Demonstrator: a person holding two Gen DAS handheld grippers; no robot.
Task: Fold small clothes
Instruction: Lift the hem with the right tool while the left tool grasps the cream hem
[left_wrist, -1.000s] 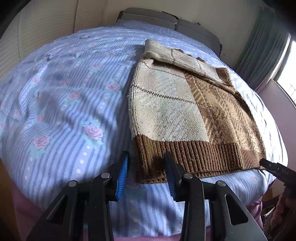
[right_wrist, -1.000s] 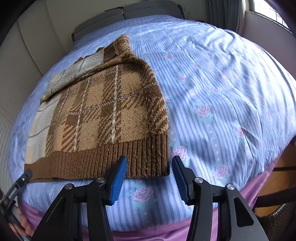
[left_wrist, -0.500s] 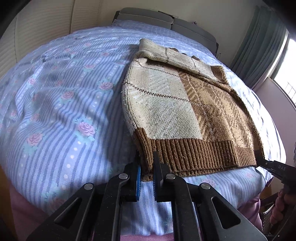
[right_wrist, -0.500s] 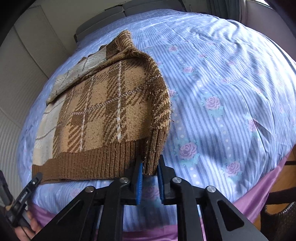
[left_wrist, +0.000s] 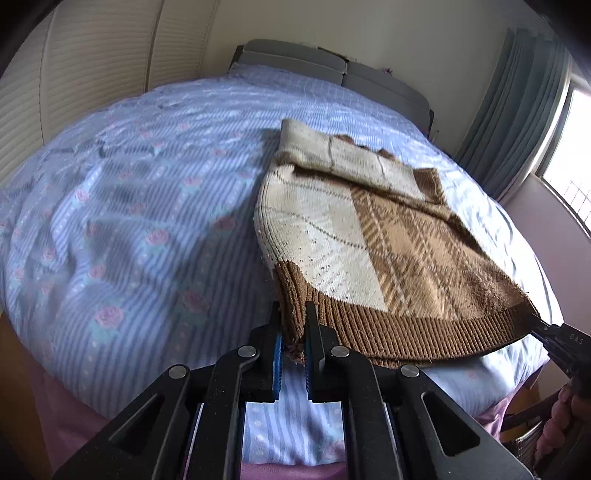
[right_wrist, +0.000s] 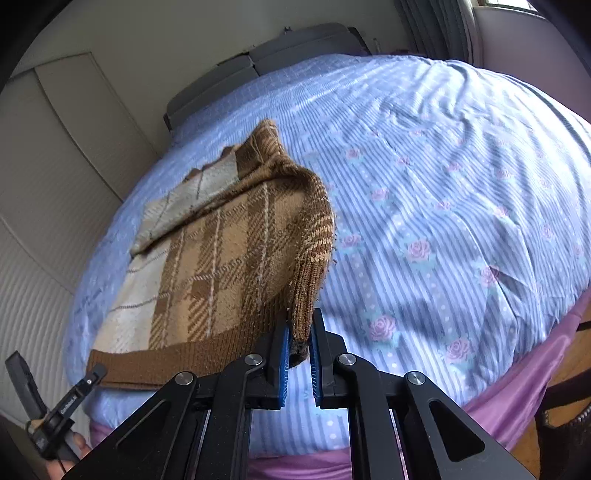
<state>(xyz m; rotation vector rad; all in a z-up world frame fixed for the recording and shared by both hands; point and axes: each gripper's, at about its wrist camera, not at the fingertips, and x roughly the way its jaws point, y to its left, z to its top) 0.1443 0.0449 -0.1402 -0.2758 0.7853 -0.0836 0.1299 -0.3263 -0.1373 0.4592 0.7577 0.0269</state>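
Observation:
A brown and cream plaid knit sweater (left_wrist: 373, 240) lies on the bed, sleeves folded across its far end. My left gripper (left_wrist: 293, 343) is shut on the ribbed hem's left corner and lifts it off the sheet. My right gripper (right_wrist: 300, 345) is shut on the hem's right corner of the sweater (right_wrist: 229, 251) and also holds it raised. The hem hangs stretched between the two grippers above the bed's near edge. The right gripper also shows at the right edge of the left wrist view (left_wrist: 554, 338), and the left gripper at the lower left of the right wrist view (right_wrist: 79, 393).
The bed has a blue striped sheet with pink roses (left_wrist: 129, 240), also in the right wrist view (right_wrist: 443, 203). A grey headboard (left_wrist: 332, 74) stands at the far end. A cream wardrobe (left_wrist: 92, 74) is to the left, curtains and a window (left_wrist: 535, 110) to the right. A purple bed skirt (right_wrist: 517, 406) hangs below.
Both grippers went from open to shut on the sweater's hem corners. They have since lifted the hem off the bed, and the near part of the sweater rises with them.

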